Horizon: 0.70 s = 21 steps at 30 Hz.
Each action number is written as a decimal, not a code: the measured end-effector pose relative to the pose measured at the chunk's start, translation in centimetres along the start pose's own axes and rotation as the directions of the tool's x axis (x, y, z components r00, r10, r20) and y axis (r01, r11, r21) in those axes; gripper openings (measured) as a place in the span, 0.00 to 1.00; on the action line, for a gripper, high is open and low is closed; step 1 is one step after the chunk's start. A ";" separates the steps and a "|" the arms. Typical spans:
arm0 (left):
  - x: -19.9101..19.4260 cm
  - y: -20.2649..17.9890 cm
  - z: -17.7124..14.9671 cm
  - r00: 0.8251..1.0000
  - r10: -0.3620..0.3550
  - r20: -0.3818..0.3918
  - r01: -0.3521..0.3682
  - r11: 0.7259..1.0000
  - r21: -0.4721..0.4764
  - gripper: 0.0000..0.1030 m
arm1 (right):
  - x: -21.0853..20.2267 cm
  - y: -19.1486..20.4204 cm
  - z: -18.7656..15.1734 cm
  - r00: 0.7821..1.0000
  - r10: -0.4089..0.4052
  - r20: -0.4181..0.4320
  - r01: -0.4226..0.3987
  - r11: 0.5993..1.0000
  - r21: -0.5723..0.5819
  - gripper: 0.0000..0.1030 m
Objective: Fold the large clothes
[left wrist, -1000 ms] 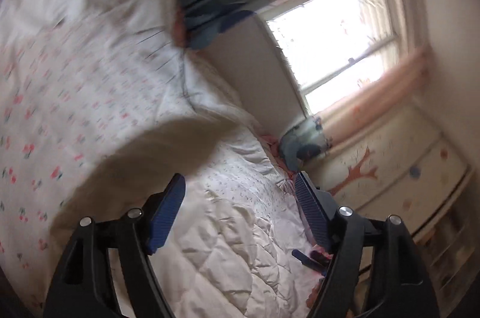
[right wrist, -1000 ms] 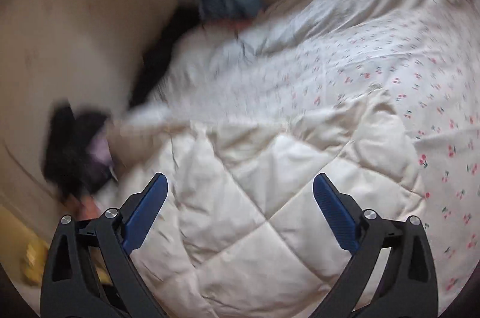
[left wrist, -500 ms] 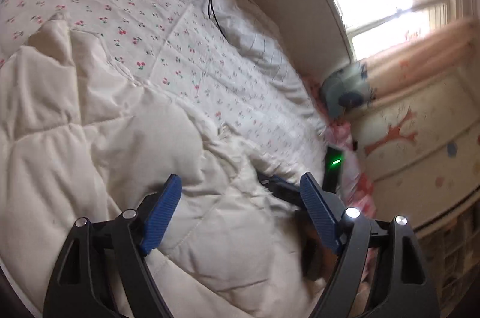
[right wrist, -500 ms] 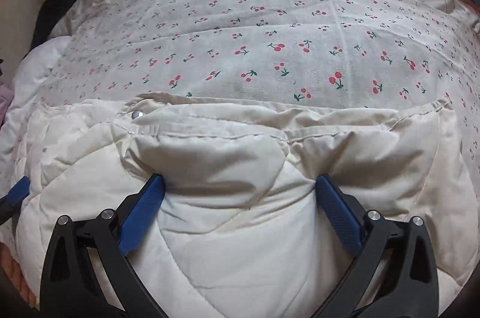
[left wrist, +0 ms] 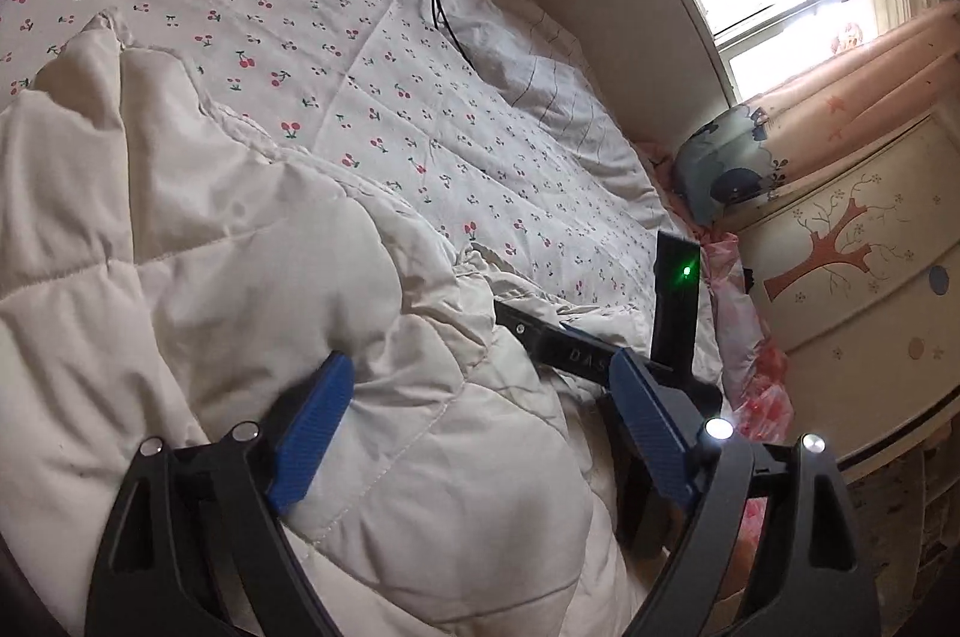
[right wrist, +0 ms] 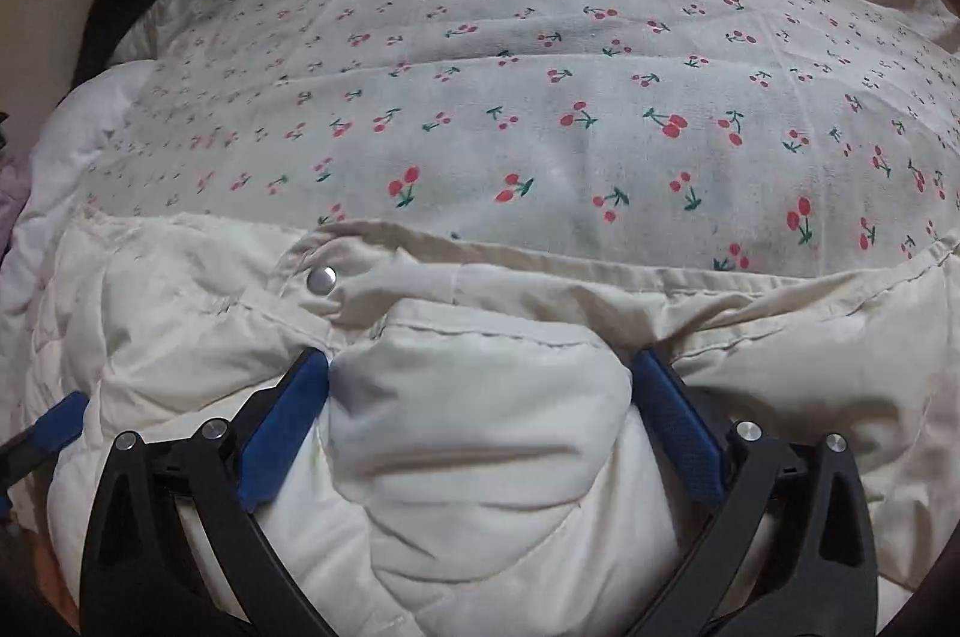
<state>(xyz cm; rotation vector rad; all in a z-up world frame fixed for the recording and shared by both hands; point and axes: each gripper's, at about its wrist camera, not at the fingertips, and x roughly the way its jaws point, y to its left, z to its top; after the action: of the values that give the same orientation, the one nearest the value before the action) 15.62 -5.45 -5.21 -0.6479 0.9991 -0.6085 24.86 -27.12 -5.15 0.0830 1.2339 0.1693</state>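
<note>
1. Jacket (right wrist: 480, 457), a cream quilted puffy one, lies on the bed over the cherry-print sheet (right wrist: 540, 96); its edge with a metal snap button (right wrist: 321, 280) faces away from the person.
2. Right gripper (right wrist: 480, 385) has its jaws spread wide, with a thick bulge of padding between the blue pads (right wrist: 282, 421); they touch the fabric but do not pinch it.
3. Left gripper (left wrist: 474, 421) is also wide open, resting over the jacket's side near the edge of the bed. Beside it the body of the other gripper shows.
4. In my judgement the step in hand is to take hold for a fold. Both grippers should close on a thinner part, such as a seam or hem, because a puffy bulge can slip out.
5. Both sides should be lifted together and kept level, so the fold line stays straight.
6. Take care not to catch the sheet below with the jacket.
</note>
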 end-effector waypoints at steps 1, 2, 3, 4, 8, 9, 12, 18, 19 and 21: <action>0.0 -0.2 0.0 1.000 0.007 0.005 -0.007 1.000 0.002 0.81 | -0.5 0.0 0.0 1.000 0.003 -0.012 -0.003 1.000 -0.004 0.94; -0.4 -0.6 0.0 1.000 0.014 0.016 -0.014 1.000 -0.001 0.81 | -1.6 -0.3 -0.1 1.000 0.011 -0.009 -0.011 1.000 0.005 0.92; -1.1 -1.1 0.0 0.999 0.013 0.038 -0.013 1.000 -0.004 0.81 | -4.2 -1.2 -0.5 0.998 0.041 0.047 -0.043 0.999 0.031 0.91; -2.0 -1.6 -0.1 0.998 -0.003 0.059 0.003 1.000 0.001 0.81 | -6.5 -1.5 -1.5 0.994 0.061 0.095 -0.065 0.997 0.046 0.91; -3.2 -2.7 0.0 0.995 0.047 0.087 -0.054 0.996 0.077 0.82 | -10.6 -6.7 -5.1 0.981 -0.062 0.183 0.046 0.995 0.089 0.91; -2.4 -2.1 -0.1 0.994 0.082 0.071 -0.087 0.994 0.070 0.82 | -9.2 -8.5 -5.8 0.983 -0.104 0.151 0.088 0.990 0.110 0.91; -0.2 0.5 0.0 0.999 0.044 0.026 -0.045 0.999 0.025 0.81 | -6.8 -14.3 -7.7 0.981 0.043 0.187 -0.090 0.964 0.251 0.91; -1.5 -0.2 -0.1 0.996 0.071 0.047 -0.072 0.997 0.041 0.81 | -12.4 -12.1 -9.2 0.966 0.022 0.259 -0.077 0.976 0.202 0.90; -2.6 -0.7 -0.2 0.996 0.054 0.077 -0.058 0.997 0.043 0.81 | -14.1 -11.7 -10.5 0.955 0.014 0.295 -0.070 0.981 0.182 0.91; -3.9 -1.6 -0.4 0.990 0.058 0.128 -0.071 0.992 0.100 0.82 | -14.9 -11.3 -12.8 0.947 -0.049 0.317 0.001 0.989 0.150 0.91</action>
<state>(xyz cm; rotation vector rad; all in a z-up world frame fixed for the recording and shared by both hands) 13.39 -3.75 -2.00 -0.5526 0.8625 -0.5527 8.96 -41.18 2.75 0.2154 0.9207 0.0383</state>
